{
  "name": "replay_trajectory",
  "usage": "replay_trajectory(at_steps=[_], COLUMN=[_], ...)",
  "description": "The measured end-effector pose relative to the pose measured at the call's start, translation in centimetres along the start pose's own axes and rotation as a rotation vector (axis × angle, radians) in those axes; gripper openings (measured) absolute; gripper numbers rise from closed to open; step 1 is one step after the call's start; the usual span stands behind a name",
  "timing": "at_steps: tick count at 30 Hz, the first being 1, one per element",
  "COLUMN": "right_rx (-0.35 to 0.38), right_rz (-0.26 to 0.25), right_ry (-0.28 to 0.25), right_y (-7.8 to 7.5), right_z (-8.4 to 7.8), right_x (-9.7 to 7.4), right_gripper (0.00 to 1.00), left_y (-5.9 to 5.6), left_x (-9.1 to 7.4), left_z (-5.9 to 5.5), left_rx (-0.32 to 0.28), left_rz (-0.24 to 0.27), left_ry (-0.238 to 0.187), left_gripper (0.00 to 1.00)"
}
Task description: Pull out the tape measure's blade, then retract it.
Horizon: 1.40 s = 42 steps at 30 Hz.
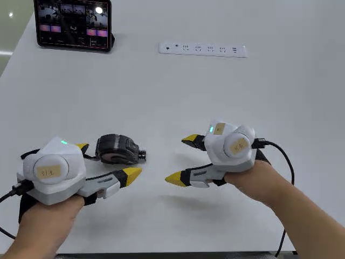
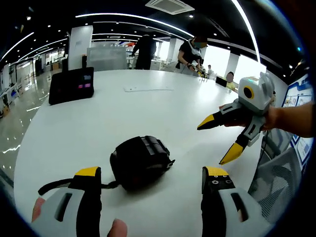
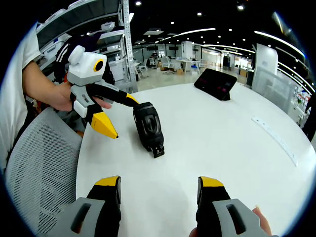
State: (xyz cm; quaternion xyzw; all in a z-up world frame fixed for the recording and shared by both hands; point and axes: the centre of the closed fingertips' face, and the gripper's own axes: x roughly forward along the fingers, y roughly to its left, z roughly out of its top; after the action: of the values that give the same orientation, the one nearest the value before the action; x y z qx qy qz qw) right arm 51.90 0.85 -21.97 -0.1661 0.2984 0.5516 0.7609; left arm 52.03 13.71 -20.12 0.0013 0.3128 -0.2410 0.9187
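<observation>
Right now your left gripper (image 1: pixel 108 159) gapes open, black tape measure (image 1: pixel 117 149) on the worktop (image 1: pixel 161 97) just ahead btwn its jaws. Right gripper (image 1: pixel 181 159) is open too, nearby. Sticker (image 1: pixel 47 172) writing is illegible.

Only the tape measure (image 1: pixel 116 149) is sitting in the way, between my left gripper's (image 1: pixel 107 159) spread jaws. Bare table (image 1: pixel 161 97) is lying open between it and my right gripper (image 1: pixel 181 159), jaws also spread, touching nothing. Far back, the tablet (image 1: pixel 73 24) and power strip (image 1: pixel 202 49) are standing well apart, blocking no approach.
</observation>
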Motion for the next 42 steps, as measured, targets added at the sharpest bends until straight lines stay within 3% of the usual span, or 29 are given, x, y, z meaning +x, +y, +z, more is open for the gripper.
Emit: replay_trajectory(at_steps=[9,16,24,35,39,42], right_rx=[0.020,0.024,0.036,0.060,0.075,0.070], right_rz=[-0.040,-0.067,-0.077,-0.094,-0.090,-0.098], right_ry=[-0.007,-0.003,-0.013,-0.025,-0.046,-0.033], right_y=[0.1,0.1,0.4,0.6,0.8,0.8], right_z=[-0.8,-1.6,-2.1,-2.8,-2.9,-3.3], right_x=[-2.2,-3.5,-4.7,-6.0,-6.5,-6.7], right_gripper=[0.65,0.68,0.73,0.83,0.87,0.87], left_y=[0.1,-0.4,0.0,0.6,0.4,0.2], left_x=[-1.5,-2.1,-2.8,-3.8,-4.1,-4.3], left_z=[0.1,-0.3,-0.6,-1.4,-1.6,-1.9], left_rx=[0.064,0.083,0.101,0.141,0.161,0.170], left_rz=[-0.022,-0.053,-0.061,-0.082,-0.104,-0.123], left_ry=[-0.010,-0.007,-0.008,0.017,0.025,0.036], left_gripper=[0.83,0.88,0.96,0.99,0.99,0.99])
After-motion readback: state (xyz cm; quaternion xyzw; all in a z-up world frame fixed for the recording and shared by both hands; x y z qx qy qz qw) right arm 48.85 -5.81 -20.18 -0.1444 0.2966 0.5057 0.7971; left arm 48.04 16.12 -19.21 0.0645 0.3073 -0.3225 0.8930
